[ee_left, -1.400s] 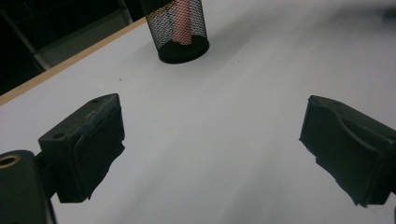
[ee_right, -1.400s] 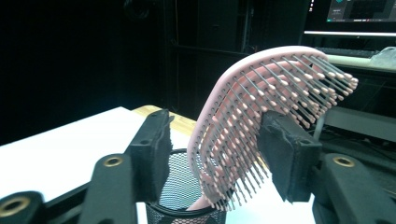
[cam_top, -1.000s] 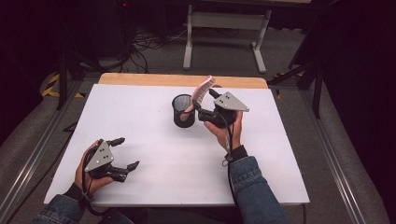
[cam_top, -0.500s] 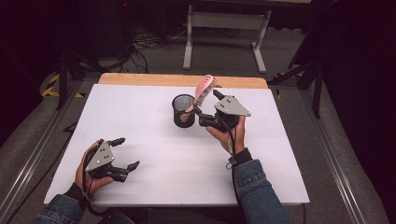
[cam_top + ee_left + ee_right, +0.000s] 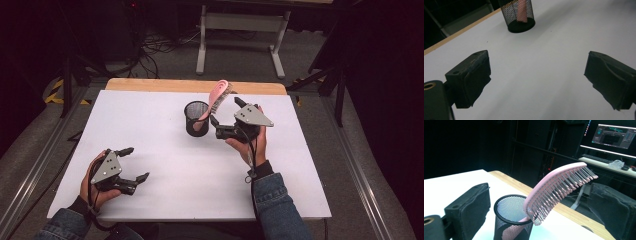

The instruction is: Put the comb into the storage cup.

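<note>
letting go: right gripper jaws just spread wide off pink brush, now standing handle-down in mesh cup near table's far edge; left gripper open, idle near front-left corner.

A: What does each hand carry?
B: A black gripper: the left gripper and right gripper each have a grey 3-cornered plate dotted with small screws, 2 blocky black jaws and a trailing black cable.
A: And the padding?
B: Ragged-edged black pads.
A: Clothing?
B: Blue denim sleeves, dark cuffs.
</note>
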Available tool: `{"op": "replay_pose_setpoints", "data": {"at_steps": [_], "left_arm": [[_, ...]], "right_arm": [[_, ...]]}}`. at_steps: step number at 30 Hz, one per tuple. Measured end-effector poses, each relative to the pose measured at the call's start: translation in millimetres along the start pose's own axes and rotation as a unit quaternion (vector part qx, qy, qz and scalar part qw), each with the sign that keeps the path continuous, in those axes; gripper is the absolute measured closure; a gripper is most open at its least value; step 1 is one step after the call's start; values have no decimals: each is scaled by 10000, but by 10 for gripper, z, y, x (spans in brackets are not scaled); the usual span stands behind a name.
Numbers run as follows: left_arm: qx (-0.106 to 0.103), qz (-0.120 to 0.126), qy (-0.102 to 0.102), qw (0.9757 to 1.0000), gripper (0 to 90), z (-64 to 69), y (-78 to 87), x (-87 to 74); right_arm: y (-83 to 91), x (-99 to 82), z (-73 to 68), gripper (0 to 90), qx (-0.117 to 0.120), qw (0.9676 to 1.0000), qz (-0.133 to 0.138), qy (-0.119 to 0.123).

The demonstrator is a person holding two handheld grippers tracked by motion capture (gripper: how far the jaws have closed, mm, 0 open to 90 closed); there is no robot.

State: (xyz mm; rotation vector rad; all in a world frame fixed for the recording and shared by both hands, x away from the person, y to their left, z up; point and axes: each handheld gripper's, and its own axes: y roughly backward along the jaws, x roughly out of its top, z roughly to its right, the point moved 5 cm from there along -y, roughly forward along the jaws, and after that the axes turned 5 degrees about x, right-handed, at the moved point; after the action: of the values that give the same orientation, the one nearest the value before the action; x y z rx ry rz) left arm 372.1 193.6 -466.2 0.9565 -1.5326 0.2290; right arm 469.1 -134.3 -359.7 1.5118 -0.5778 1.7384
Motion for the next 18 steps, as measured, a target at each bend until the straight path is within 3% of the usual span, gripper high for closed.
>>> {"op": "replay_pose_setpoints", "data": {"at_steps": [18], "left_arm": [[-9, 37, 0, 10000, 76, -6, 11, 11]], "right_arm": [[166, 44, 16, 42, -151, 9998, 54, 126]]}}
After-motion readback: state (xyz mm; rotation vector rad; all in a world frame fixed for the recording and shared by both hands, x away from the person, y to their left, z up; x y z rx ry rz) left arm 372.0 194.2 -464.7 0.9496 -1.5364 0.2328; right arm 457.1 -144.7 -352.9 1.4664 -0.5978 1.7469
